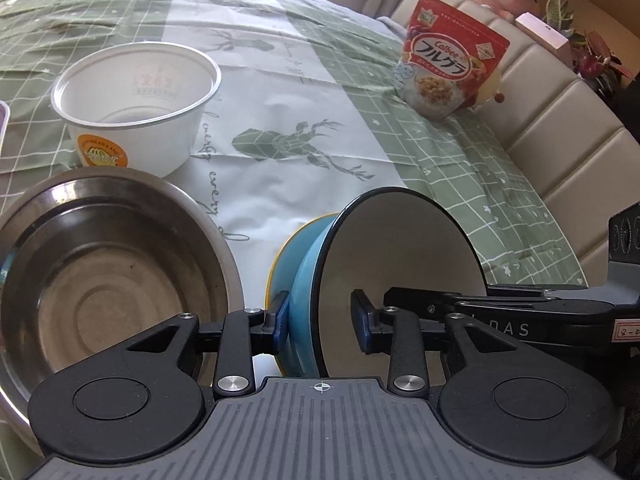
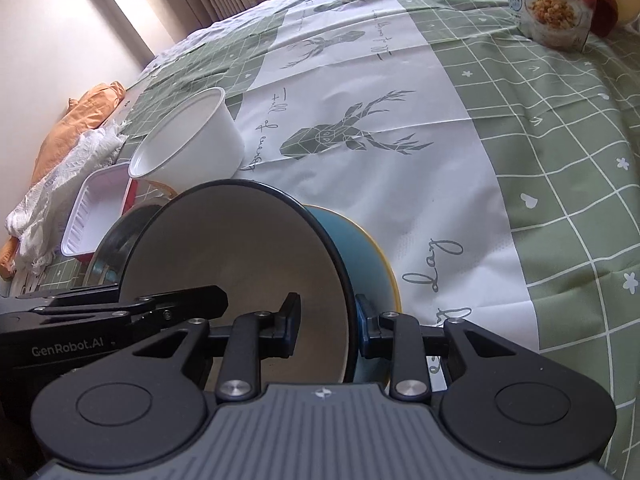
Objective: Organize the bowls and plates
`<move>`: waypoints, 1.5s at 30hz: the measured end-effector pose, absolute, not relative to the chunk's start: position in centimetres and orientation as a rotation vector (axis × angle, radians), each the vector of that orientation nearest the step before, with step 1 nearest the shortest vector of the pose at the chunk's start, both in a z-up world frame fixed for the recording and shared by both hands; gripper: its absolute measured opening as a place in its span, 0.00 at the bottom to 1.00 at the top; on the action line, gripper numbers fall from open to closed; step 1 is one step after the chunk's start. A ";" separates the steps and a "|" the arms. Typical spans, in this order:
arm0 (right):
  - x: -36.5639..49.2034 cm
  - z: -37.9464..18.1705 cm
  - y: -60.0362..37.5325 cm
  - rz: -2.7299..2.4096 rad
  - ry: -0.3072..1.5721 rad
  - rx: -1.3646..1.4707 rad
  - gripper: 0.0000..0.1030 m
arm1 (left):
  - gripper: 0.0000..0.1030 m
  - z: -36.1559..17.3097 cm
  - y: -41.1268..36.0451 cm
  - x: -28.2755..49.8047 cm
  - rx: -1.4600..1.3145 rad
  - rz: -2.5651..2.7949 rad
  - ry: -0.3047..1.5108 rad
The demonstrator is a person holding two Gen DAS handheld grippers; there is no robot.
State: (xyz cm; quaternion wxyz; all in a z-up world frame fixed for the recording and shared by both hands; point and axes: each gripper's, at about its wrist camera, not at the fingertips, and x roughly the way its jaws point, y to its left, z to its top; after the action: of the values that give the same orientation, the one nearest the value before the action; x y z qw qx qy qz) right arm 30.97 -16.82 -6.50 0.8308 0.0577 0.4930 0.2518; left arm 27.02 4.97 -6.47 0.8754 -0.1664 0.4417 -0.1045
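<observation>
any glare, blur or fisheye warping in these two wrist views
Left wrist view: sharp, soft daylight; strong barrel warping bends the tablecloth grid; dull reflections inside the steel bowl. Right wrist view: the wall beside the window is washed out, the horizon tilts and curves, and the blue bowl casts a soft shadow; the cereal bag is cropped.

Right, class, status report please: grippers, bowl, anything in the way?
Left gripper, right gripper both clamped on blue bowl rim. Bowl tilted on edge. Steel bowl close alongside.
</observation>
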 end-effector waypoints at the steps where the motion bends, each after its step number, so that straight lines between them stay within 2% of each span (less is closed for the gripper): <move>1: 31.1 -6.6 -16.9 0.535 1.048 0.125 0.28 | 0.34 -6.4 5.0 27.0 -0.347 -0.224 0.920; 19: 31.6 -6.8 -17.0 0.537 1.062 0.158 0.28 | 0.33 -5.4 4.8 26.0 -0.285 -0.250 0.883; 45: 30.9 -5.2 -17.0 0.504 1.015 0.115 0.28 | 0.31 -4.5 8.5 25.4 -0.431 -0.234 0.833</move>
State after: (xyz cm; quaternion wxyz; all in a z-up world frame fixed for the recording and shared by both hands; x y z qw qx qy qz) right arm 30.88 -16.98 -5.18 0.8421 0.0546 0.4807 0.2385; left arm 25.44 8.51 -4.46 0.8855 -0.2073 0.4003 -0.1124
